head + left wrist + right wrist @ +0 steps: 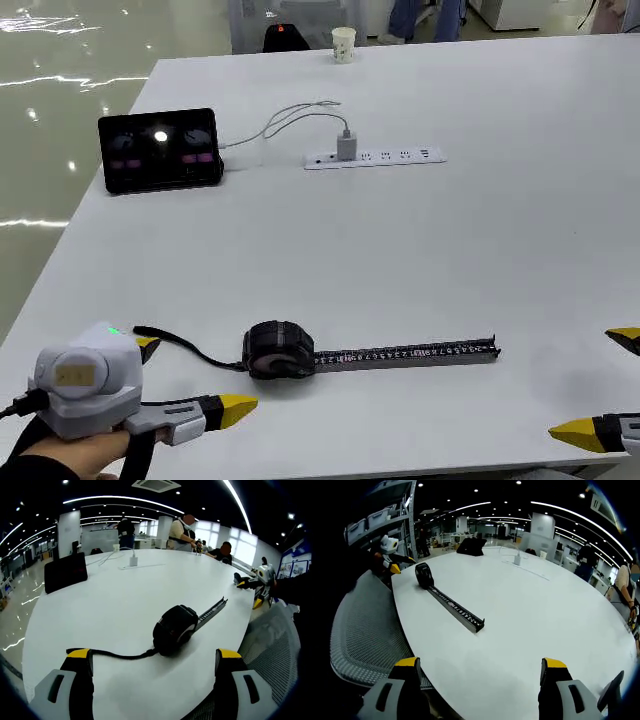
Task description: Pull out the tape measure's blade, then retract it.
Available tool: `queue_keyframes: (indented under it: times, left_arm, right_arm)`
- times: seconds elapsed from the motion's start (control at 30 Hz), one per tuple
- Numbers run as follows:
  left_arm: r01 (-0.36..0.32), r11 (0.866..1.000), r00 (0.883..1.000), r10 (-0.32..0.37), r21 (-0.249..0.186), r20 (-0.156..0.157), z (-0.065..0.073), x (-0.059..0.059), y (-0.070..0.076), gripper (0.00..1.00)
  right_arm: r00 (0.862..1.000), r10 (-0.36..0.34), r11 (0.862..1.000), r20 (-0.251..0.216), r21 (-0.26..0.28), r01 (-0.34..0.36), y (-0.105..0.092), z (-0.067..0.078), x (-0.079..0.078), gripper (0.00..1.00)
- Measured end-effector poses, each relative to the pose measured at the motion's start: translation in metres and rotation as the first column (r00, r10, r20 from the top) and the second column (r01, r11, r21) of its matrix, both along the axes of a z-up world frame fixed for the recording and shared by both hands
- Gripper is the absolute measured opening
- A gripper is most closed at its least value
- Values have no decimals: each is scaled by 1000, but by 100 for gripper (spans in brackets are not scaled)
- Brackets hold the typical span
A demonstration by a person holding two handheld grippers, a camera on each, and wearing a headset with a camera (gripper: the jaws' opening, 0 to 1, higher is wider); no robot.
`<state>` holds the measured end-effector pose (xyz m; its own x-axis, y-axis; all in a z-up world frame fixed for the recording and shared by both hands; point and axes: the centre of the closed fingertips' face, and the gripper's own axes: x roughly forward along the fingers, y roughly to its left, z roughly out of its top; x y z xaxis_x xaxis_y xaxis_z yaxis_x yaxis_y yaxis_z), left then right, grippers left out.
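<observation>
A black tape measure [275, 350] lies near the front edge of the white table [420, 250], its blade [410, 353] drawn out to the right and resting flat. Its black strap [185, 348] trails left. My left gripper [192, 375] stands open just left of the case, fingers either side of the strap. In the left gripper view the case [175, 623] sits ahead of the open left gripper [153, 655]. My right gripper [600, 385] is open to the right of the blade's tip, apart from it. In the right gripper view the blade [455, 608] lies ahead of the right gripper [480, 662].
A black screen [160, 150] stands at the back left, wired to a charger [347, 145] in a white power strip [375, 157]. A paper cup [343, 44] sits at the far edge. A grey mesh chair [365, 630] is by the near edge. People [182, 530] stand beyond the table.
</observation>
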<state>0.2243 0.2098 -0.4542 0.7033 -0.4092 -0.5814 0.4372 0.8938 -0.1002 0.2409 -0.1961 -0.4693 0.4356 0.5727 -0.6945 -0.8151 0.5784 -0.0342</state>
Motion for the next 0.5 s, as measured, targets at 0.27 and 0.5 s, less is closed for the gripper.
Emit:
queue_keyframes:
  times: [0.27,0.5]
  left_arm:
    - [7,1000,1000,-8,-20,-6,3,7,-20,99]
    - [-27,999,1000,27,-43,9,5,19,-34,99]
  right_arm:
    - [998,62,998,13,-30,-62,7,9,11,99]
    - [990,139,987,13,-81,-137,10,7,20,99]
